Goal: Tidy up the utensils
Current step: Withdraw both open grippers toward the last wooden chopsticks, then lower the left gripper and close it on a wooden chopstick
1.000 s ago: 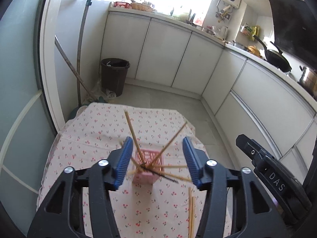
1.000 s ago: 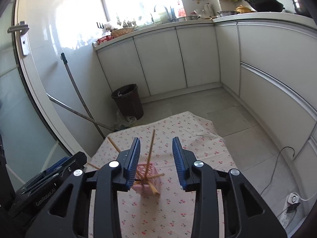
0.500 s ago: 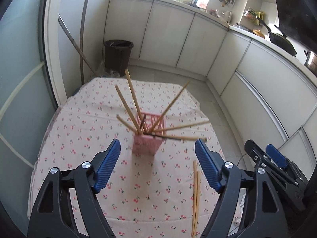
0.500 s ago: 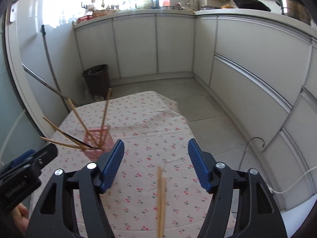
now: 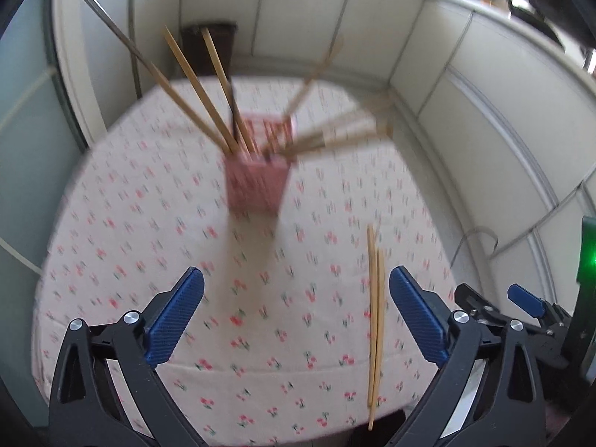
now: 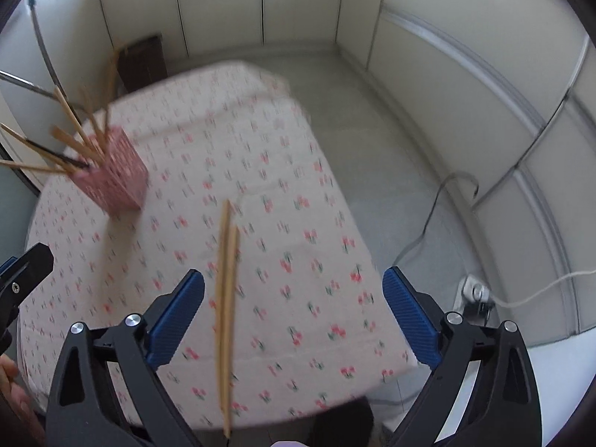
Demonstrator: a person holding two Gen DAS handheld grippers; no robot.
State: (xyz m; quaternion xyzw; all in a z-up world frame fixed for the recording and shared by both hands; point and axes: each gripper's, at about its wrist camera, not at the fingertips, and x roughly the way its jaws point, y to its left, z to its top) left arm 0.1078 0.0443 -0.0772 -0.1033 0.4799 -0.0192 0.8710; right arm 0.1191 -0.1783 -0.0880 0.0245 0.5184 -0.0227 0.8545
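A pink mesh holder (image 5: 257,186) stands mid-table with several wooden chopsticks and one dark one fanned out of it; it also shows in the right wrist view (image 6: 115,182). Two loose wooden chopsticks (image 5: 374,316) lie side by side near the table's front edge, in the right wrist view (image 6: 225,305) too. My left gripper (image 5: 296,316) is open and empty above the front of the table, the loose pair just inside its right finger. My right gripper (image 6: 294,314) is open and empty, the pair just inside its left finger.
The table carries a cherry-print cloth (image 5: 149,242). White cabinets (image 5: 465,119) curve round the back and right. A dark bin (image 6: 141,63) and a leaning pole (image 5: 111,26) stand at the far left. A power strip and cables (image 6: 476,290) lie on the floor, right.
Both grippers pulled back from the holder, opened wider and dropped toward the front of the table. The loose chopstick pair came into view between the fingers.
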